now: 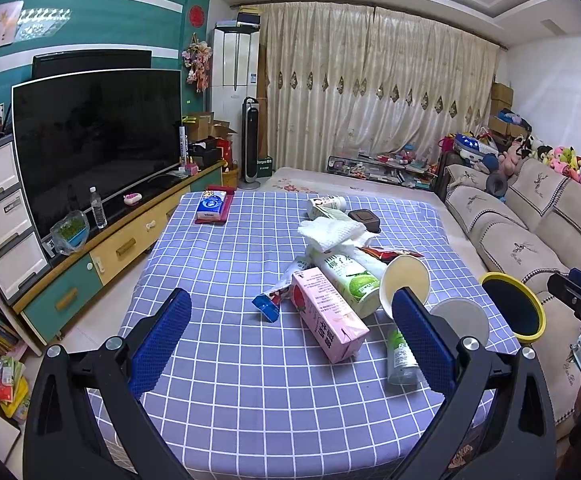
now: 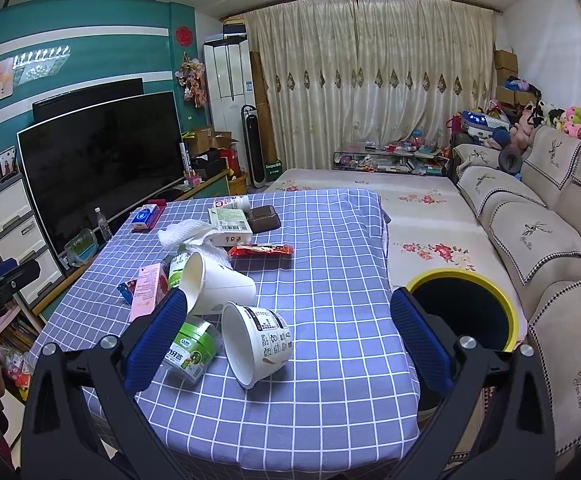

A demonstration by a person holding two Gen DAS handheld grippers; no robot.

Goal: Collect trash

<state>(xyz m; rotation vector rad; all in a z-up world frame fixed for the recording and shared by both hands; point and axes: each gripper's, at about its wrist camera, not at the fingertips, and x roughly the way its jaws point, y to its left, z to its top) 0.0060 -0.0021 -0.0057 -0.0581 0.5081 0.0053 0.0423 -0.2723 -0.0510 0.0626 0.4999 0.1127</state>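
The left gripper [image 1: 290, 336] is wide open and holds nothing. It hangs over a table with a blue checked cloth [image 1: 226, 248]. Between its fingers lies a pink carton [image 1: 326, 316], touching a green and white bottle [image 1: 350, 280]. The right gripper [image 2: 290, 336] is wide open and empty too. A white bowl [image 2: 256, 340] lies on its side between its fingers, with a paper cup [image 2: 216, 284] just behind it. A black bin with a yellow rim [image 2: 470, 308] stands beside the table, near the sofa [image 2: 538, 240].

Each gripper [image 1: 290, 332] [image 2: 286, 332] has black arms, silver screws, blue textured pads [image 1: 162, 344]
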